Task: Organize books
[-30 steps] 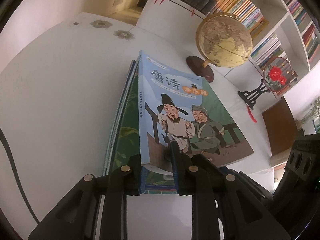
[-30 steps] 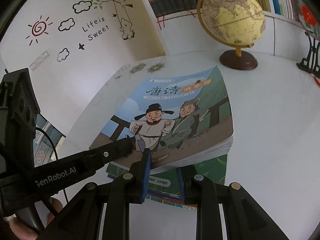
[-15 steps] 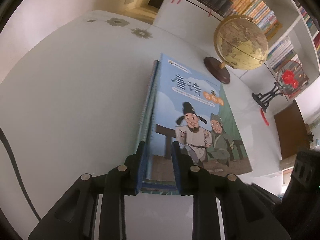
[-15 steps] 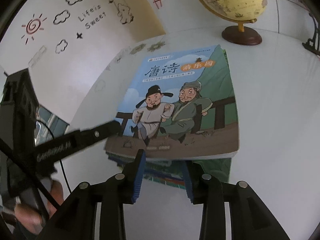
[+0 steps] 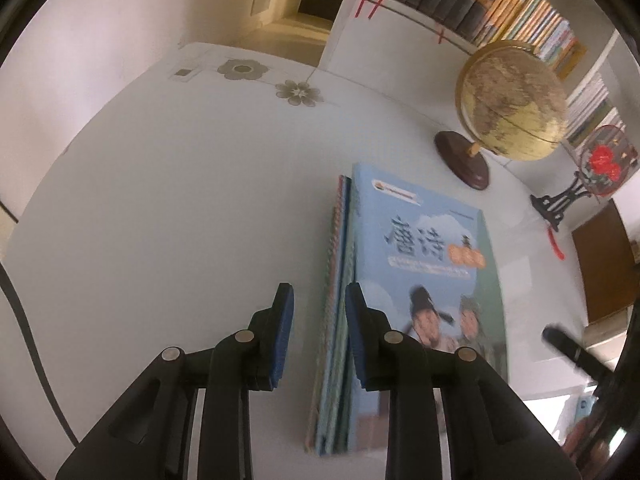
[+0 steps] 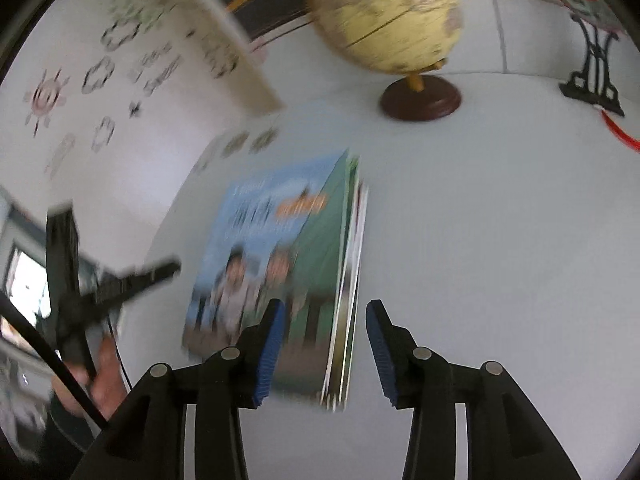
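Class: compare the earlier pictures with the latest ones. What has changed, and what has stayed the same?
Both grippers let go of the book stack. The left gripper slid off leftward, the right gripper rightward, their jaws just opening. The stack now lies flat; the globe stayed put.

Glossy-looking paper book cover (image 5: 424,264), seemingly

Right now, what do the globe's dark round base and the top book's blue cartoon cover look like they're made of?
Dark round base: probably varnished wood; reddish-brown with a soft sheen, though stained plastic is possible. Blue cartoon cover: glossy printed card or paper, judging by its colour illustration and the thin page edges stacked beneath.
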The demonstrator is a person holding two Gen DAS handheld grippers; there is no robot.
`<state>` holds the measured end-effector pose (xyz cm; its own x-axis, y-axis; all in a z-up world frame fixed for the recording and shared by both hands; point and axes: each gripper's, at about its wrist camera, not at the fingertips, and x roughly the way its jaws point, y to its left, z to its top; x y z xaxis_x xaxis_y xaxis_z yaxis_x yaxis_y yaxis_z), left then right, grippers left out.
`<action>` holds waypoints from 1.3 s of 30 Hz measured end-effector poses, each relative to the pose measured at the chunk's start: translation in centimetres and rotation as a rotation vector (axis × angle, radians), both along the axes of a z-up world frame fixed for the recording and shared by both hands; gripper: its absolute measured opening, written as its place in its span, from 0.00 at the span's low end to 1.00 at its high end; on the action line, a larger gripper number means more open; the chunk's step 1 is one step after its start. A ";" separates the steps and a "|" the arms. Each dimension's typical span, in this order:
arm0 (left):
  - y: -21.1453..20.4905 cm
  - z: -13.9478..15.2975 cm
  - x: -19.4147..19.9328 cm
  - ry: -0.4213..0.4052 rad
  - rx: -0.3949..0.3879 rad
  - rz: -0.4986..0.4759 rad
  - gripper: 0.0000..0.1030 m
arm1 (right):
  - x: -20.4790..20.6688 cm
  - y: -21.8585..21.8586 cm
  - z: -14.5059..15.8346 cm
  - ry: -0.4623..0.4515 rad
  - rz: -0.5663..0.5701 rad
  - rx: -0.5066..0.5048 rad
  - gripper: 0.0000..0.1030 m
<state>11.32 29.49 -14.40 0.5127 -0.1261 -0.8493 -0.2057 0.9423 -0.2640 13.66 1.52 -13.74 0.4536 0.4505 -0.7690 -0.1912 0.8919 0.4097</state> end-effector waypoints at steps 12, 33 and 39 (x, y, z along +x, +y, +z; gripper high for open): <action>0.7 -4.5 5.0 0.120 0.011 -0.006 0.23 | 8.8 -0.4 -4.6 0.111 -0.158 -0.031 0.40; -1.6 -3.5 6.8 0.095 0.136 -0.091 0.11 | 9.8 0.4 -5.2 0.107 -0.043 -0.030 0.35; -3.7 0.8 1.5 0.012 0.142 -0.085 0.24 | 5.8 -0.2 -2.3 0.055 -0.046 0.008 0.40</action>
<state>12.83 25.79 -13.57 0.4954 -0.0466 -0.8674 -0.1264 0.9841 -0.1250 19.49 1.29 -16.06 0.4309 0.4365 -0.7898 -0.1273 0.8959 0.4257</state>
